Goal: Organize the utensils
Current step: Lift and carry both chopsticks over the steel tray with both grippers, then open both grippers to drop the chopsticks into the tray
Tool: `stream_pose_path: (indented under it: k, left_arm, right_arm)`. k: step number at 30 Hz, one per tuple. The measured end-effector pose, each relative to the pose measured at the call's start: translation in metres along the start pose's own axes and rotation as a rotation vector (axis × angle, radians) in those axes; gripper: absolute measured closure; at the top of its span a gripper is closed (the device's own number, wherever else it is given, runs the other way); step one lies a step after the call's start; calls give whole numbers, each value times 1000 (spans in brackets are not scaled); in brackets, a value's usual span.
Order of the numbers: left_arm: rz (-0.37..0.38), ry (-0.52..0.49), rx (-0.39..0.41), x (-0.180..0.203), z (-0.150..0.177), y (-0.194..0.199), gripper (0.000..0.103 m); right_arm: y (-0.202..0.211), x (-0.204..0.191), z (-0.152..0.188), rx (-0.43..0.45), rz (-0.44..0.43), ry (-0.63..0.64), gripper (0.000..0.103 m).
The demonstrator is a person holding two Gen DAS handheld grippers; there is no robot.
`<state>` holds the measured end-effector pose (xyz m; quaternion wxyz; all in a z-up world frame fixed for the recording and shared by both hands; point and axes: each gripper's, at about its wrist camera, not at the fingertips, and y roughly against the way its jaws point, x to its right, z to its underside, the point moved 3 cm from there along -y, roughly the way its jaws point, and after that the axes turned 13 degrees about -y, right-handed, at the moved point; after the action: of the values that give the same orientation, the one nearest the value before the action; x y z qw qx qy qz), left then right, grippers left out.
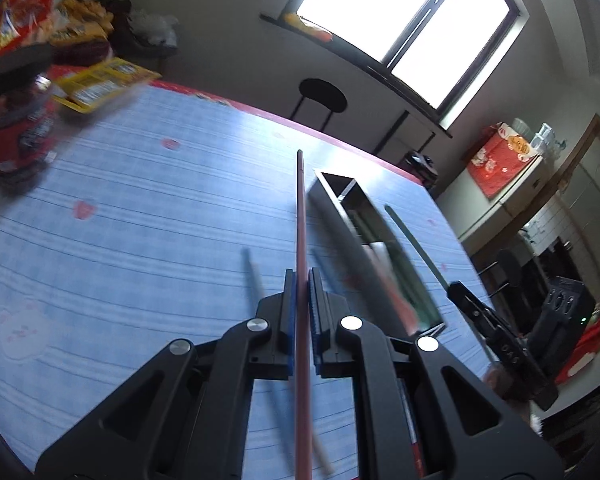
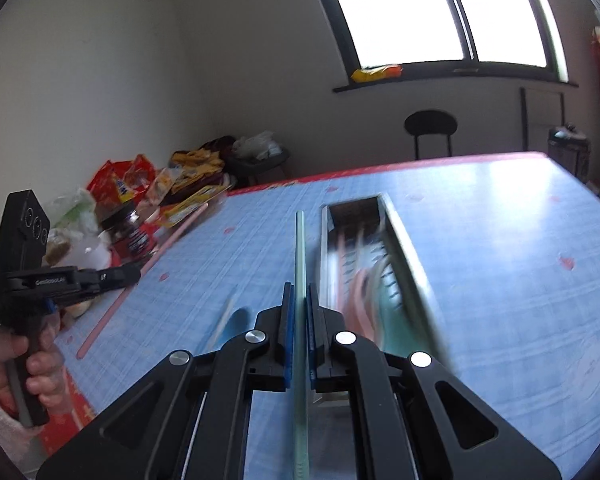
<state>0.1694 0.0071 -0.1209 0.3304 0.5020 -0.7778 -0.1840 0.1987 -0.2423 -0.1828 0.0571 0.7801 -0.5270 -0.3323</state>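
Note:
My left gripper [image 1: 301, 280] is shut on a pink chopstick [image 1: 301, 216] that points forward above the blue tablecloth. My right gripper [image 2: 299, 296] is shut on a green chopstick [image 2: 299, 248], also held above the cloth. A long metal utensil tray [image 2: 404, 240] lies just right of both grippers; it also shows in the left wrist view [image 1: 340, 208]. It holds pink and green utensils, blurred by motion. Loose blue utensils [image 1: 254, 276] lie on the cloth under the left gripper. The other gripper shows in each view: the right one [image 1: 500, 344] and the left one [image 2: 80, 278].
A dark jar [image 1: 20, 128] and snack packets [image 1: 100, 80] crowd the table's far left corner [image 2: 140, 196]. The table has a red far edge [image 2: 420, 164]. A black stool [image 2: 430, 128] stands beyond it under the window.

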Motion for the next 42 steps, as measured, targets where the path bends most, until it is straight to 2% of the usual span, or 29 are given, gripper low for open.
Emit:
stream_pose_path:
  k: [4, 8, 13, 19, 25, 30, 42]
  left_arm:
    - [58, 59, -23, 35, -17, -39, 93]
    - [107, 138, -43, 59, -29, -76, 93]
    - [121, 246, -75, 65, -28, -115, 93]
    - [123, 330, -91, 66, -22, -142, 93]
    - [100, 354, -91, 70, -18, -154, 93]
    - [74, 317, -87, 77, -23, -160, 93]
    - [51, 306, -98, 78, -27, -173, 94]
  right_arm:
    - [-22, 21, -32, -1, 31, -17, 97]
    - [-42, 37, -47, 2, 43, -46, 97]
    - [-51, 54, -40, -37, 32, -74, 97]
    - [-53, 68, -37, -62, 36, -114, 97]
    - [-63, 70, -35, -76, 65, -116, 97]
    - [-69, 69, -34, -79, 85, -105, 97]
    - [-78, 70, -29, -104, 92, -107, 97]
